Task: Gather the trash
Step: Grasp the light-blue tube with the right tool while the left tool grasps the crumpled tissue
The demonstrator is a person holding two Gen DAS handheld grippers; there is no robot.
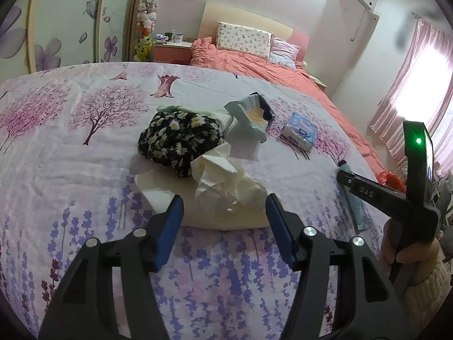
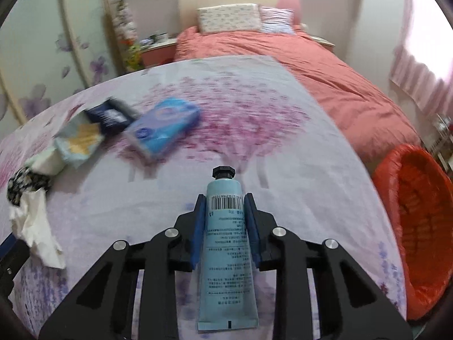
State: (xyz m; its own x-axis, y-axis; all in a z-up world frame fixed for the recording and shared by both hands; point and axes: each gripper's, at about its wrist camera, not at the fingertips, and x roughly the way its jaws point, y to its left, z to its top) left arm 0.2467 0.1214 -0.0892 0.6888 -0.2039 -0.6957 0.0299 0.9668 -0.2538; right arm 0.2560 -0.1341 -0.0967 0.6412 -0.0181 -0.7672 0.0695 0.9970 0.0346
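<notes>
Right claw (image 2: 223, 221): clamped on blue tube (image 2: 226, 255). Left claw (image 1: 223, 221): apart, over crumpled tissue (image 1: 226, 178). Red-lined bin (image 2: 419, 226): cut off by frame edge. Tissue pack (image 2: 164, 127): blurred.

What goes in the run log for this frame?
right tongs: shut on tube | left tongs: open, behind tissue | red bin: right of bed

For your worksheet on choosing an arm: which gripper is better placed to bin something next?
Right. The right gripper is already shut on the blue tube, with the red-lined bin close on its right; the left gripper is open and holds nothing.
</notes>
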